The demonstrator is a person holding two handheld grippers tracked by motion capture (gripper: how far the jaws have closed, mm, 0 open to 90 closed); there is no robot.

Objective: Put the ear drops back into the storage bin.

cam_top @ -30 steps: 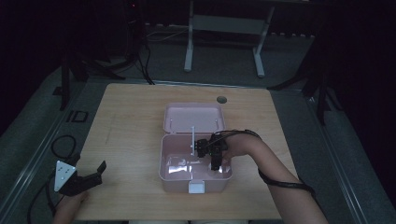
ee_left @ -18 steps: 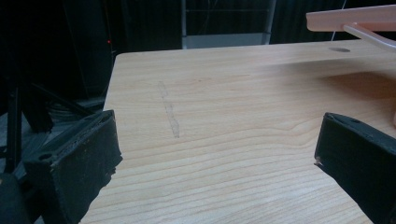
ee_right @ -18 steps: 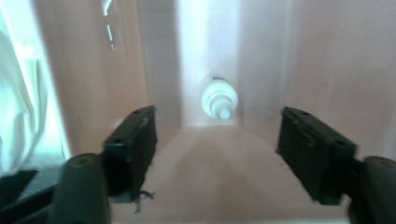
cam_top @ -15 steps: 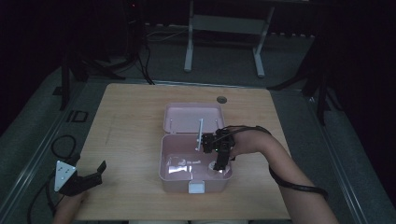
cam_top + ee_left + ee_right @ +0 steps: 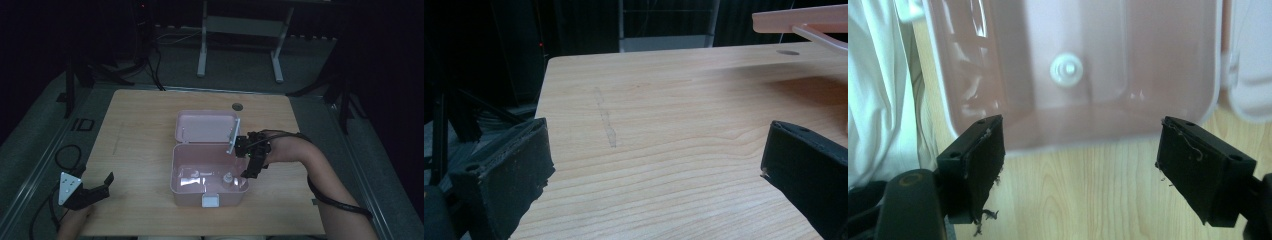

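- Pink box (image 5: 210, 172) lies open mid-table, long axis running 9 to 3 o'clock, its lid (image 5: 206, 126) laid back at 12.
- Right gripper (image 5: 251, 161), jaws just spread wide and empty, hangs at its 3 o'clock rim.
- Left gripper (image 5: 92, 192), likewise gaping and empty, rests well apart at 8 o'clock.

1. The pink box (image 5: 1073, 65) runs off the top edge in the right gripper view; its hinged lid (image 5: 1248, 60) is cut at the right.
2. A small white item (image 5: 227, 179) inside the box is too small and dim to identify from the high view.
3. In the left gripper view, the lid's rim (image 5: 804, 20) leaves frame at right.
4. The person's left hand (image 5: 72, 227) is cropped at the bottom edge.
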